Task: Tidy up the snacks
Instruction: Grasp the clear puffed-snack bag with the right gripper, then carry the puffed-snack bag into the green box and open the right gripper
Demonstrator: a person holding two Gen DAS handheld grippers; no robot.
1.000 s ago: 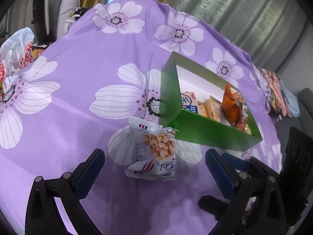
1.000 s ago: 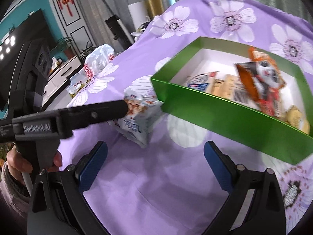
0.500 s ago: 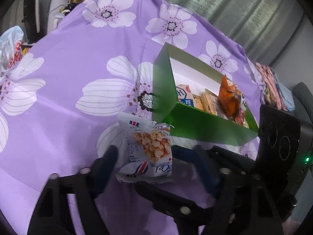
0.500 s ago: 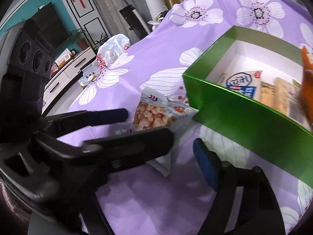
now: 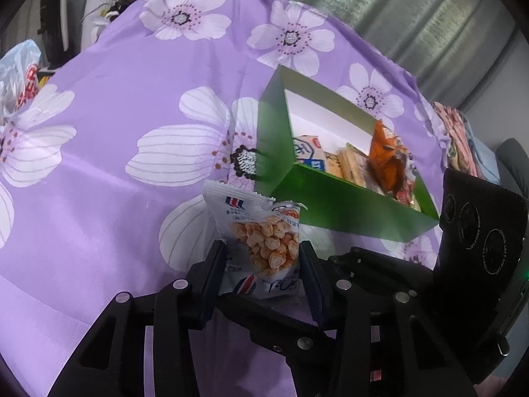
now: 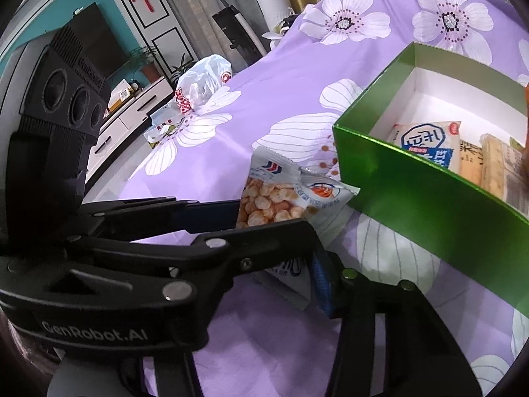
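Observation:
A white snack bag [image 5: 261, 241] printed with golden puffs lies on the purple flowered cloth, against the near corner of the green box [image 5: 347, 205]. My left gripper [image 5: 263, 274] is closing, and its pads press on both sides of the bag. In the right wrist view its fingers reach in from the left across the snack bag [image 6: 274, 195]. My right gripper [image 6: 264, 278] is closing too. Its blue right pad [image 6: 319, 278] sits at the bag's lower corner, and the left gripper hides its other finger. The green box [image 6: 413, 198] holds several snack packs.
An orange pack [image 5: 386, 155] stands up in the box beside a blue and white pack [image 6: 426, 145]. A white plastic bag [image 6: 205, 79] lies at the cloth's far left edge. Folded cloths [image 5: 459, 139] lie beyond the box. A TV cabinet [image 6: 132, 106] stands off the table.
Both pairs of jaws have narrowed from wide open. The left fingers now clasp the bag's sides. The right gripper has come in close and crosses the left one at the bag.

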